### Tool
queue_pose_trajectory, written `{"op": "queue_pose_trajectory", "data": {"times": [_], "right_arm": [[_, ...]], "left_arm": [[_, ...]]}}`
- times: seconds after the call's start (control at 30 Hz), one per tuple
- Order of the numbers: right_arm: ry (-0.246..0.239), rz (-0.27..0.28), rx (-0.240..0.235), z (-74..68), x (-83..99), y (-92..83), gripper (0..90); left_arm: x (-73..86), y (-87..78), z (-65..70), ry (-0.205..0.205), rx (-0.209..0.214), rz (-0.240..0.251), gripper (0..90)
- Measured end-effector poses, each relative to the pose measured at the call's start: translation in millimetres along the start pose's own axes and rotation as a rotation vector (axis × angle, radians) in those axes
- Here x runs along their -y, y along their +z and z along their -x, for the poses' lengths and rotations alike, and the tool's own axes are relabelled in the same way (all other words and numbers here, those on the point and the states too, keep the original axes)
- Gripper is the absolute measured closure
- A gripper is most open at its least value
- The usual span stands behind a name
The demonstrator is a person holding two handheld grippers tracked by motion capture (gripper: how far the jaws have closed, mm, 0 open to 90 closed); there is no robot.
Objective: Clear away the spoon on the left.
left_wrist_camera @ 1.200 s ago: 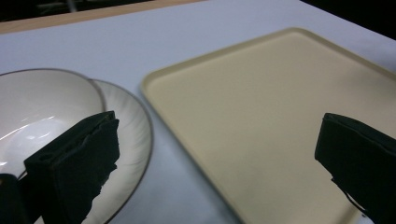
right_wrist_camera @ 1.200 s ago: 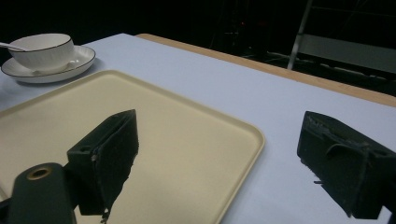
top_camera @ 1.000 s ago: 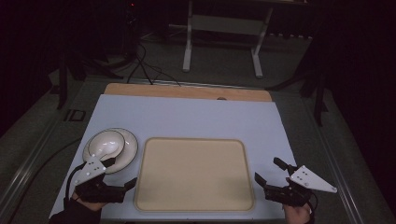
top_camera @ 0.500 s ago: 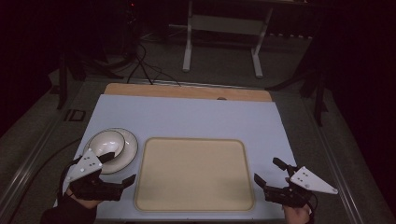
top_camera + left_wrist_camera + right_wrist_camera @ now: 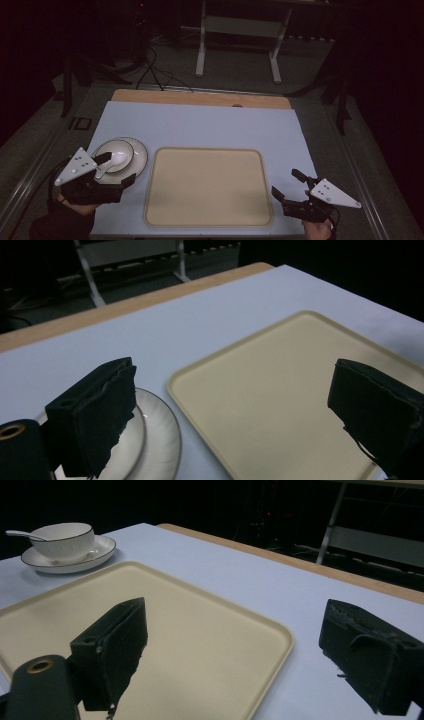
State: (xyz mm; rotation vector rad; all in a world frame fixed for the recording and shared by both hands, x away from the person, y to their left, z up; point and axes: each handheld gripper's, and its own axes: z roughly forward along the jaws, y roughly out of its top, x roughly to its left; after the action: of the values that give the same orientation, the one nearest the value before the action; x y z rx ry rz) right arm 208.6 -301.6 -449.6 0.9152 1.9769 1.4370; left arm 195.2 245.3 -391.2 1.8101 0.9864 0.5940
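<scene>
Looking down from the high view: left gripper (image 5: 112,175) is hovering, fingers spread and empty, at the near edge of the saucer (image 5: 138,159) carrying bowl (image 5: 116,154) and spoon (image 5: 110,163), left of the bare tray (image 5: 207,186) on the desk (image 5: 200,122); right gripper (image 5: 291,192) is waiting, fingers apart, holding nothing. Left gripper view: saucer (image 5: 162,432) is lying just beside the tray (image 5: 280,395). Right gripper view: bowl (image 5: 67,539) is sitting far off. Judged: nothing grasped yet, everything is remaining. No readable writing.

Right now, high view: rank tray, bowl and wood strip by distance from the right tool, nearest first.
From the right tool:
1. Tray, just to its left, centre of the table.
2. Wood strip, along the far edge.
3. Bowl, far left on its saucer, by the left tool.
</scene>
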Motion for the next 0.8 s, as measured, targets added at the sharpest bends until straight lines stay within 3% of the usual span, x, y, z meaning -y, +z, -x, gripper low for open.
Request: {"op": "queue_pose_trajectory", "data": {"times": [0.2, 0.37, 0.57, 0.8], "right_arm": [[-0.003, -0.005, 0.004, -0.2, 0.3, 1.0, 12.0], [-0.001, -0.004, 0.008, 0.2, 0.6, 0.6, 12.1], [-0.003, -0.01, 0.005, -0.6, 0.6, 2.5, 12.2], [-0.007, -0.016, -0.006, -0.6, 0.7, 6.2, 12.2]], "left_arm": [[-2.4, -7.0, -8.5, -0.016, -0.034, 0.008, 6.3], [6.8, -7.4, -18.2, -0.047, -0.056, -0.022, 6.3], [26.1, -4.5, -37.8, -0.137, -0.107, -0.057, 6.3], [41.6, -4.1, -51.6, -0.206, -0.147, -0.075, 6.3]]}}
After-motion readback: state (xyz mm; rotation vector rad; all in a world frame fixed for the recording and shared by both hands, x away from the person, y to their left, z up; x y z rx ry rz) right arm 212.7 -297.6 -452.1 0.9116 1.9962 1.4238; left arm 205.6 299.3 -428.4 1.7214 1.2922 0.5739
